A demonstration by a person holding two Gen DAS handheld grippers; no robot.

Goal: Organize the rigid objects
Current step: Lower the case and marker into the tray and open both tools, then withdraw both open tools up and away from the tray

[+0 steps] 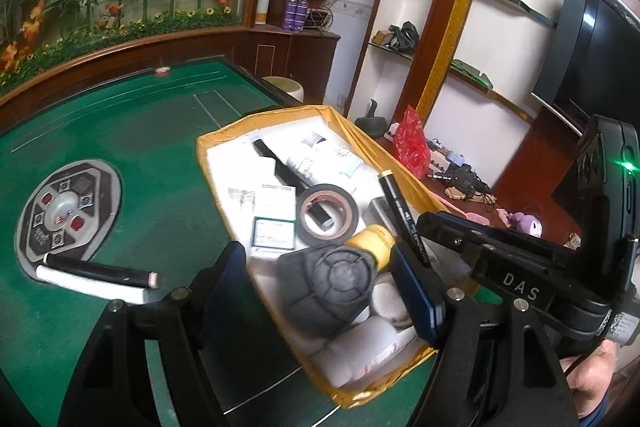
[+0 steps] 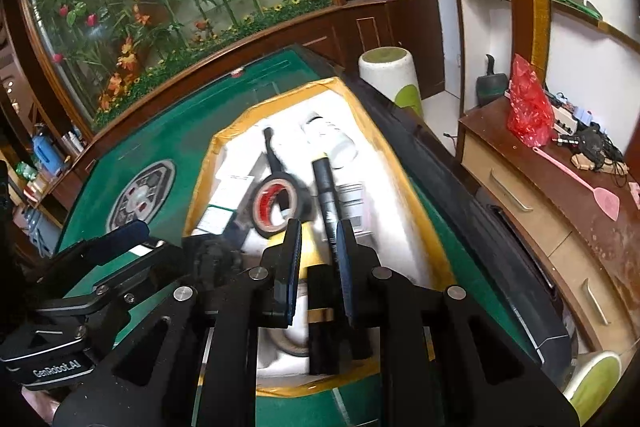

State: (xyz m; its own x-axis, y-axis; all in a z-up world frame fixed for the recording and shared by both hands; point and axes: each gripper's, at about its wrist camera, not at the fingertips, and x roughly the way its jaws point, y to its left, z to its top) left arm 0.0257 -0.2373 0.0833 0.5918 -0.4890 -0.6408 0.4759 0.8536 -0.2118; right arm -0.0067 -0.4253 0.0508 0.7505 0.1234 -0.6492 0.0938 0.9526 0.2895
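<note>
A white foam box with yellow-taped rim [image 1: 208, 143] [image 2: 208, 163] sits on the green table. It holds a black tape roll [image 1: 326, 213] [image 2: 278, 203], a dark grey round mask part [image 1: 328, 283], white bottles [image 1: 320, 159], cards and a yellow-capped tube [image 1: 370, 241]. My right gripper [image 2: 319, 243] is shut on a black marker pen [image 2: 326, 195] [image 1: 402, 211] over the box. My left gripper [image 1: 320, 283] is open, its fingers astride the box's near-left wall, empty. A black and white tube pair [image 1: 96, 277] lies on the table to the left.
A round control panel [image 1: 66, 213] [image 2: 140, 193] is set in the green table [image 1: 140, 147]. A wooden cabinet [image 2: 560, 211] with a red bag [image 2: 528, 107] and pink swatter stands at the right. A white stool [image 2: 388, 75] is behind the table.
</note>
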